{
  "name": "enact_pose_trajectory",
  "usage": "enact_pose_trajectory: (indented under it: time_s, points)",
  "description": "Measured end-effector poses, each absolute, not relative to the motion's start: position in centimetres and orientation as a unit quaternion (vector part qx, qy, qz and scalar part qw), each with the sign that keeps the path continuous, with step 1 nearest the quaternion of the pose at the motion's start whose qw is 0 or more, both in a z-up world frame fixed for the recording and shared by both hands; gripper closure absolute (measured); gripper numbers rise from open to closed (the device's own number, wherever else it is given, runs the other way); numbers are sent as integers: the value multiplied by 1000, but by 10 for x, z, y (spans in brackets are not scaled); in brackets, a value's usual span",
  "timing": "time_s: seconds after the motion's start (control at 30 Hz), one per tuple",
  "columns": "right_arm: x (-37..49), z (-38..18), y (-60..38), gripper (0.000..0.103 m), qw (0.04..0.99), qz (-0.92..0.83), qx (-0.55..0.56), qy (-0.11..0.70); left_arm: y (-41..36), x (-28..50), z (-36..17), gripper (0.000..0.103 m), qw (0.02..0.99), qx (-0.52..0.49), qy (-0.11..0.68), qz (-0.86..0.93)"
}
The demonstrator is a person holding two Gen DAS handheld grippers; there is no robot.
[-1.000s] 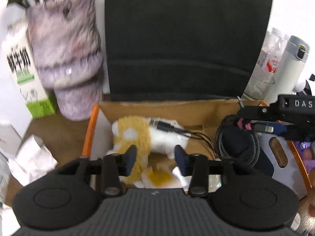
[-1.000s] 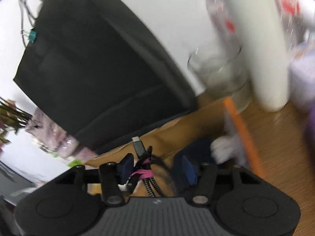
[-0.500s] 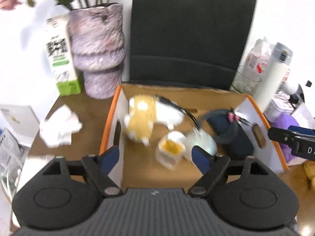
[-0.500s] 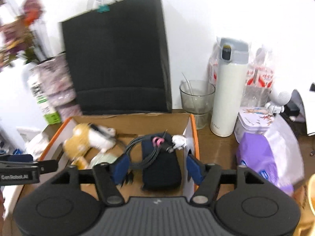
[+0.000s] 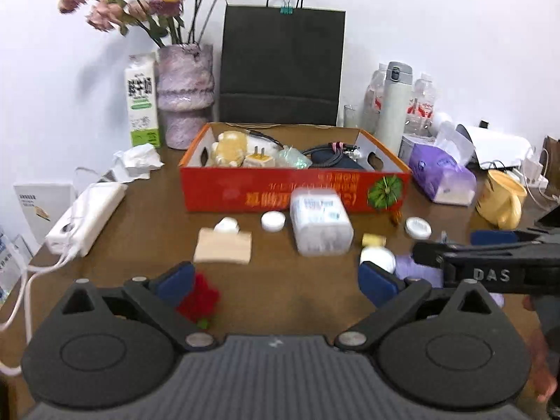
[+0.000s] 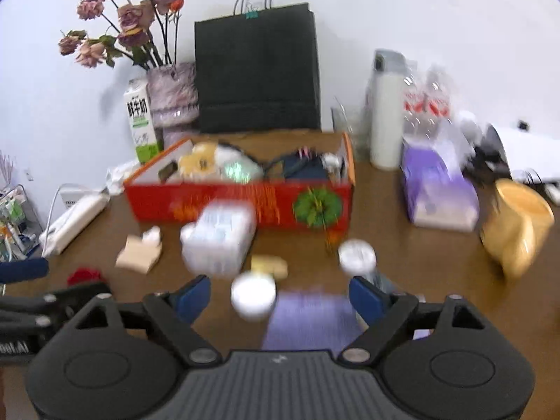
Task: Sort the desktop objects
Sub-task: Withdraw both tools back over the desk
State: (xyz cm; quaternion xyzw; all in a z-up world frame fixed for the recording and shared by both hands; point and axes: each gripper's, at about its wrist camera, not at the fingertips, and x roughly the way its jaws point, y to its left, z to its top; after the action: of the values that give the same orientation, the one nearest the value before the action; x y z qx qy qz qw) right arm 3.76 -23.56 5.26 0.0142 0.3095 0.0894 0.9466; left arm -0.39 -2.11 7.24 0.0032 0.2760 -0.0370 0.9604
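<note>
Above the near desk edge: left gripper (image 5: 274,281) and right gripper (image 6: 280,295) both empty, jaws opening. Just ahead of right gripper: white round jar (image 6: 253,294), near purple packet (image 6: 311,318). Clear plastic box (image 5: 320,222) touching red box (image 5: 294,189). Judged: jar light, rigid, slick; grip across its sides. Packet soft; pinch 1 edge.
</note>
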Motion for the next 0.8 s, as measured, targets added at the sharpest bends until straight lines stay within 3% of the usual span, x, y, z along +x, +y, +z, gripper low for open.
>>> enact_pose_trajectory:
  time_s: [0.3,0.8]
  points:
    - [-45,24,-234,15,951,88,8,296,-5,-42,25,0,954,-8,294,-57]
    - [-53,5,-236,14,951,66,57,298,4,-40,8,0,945,-34,321,-52]
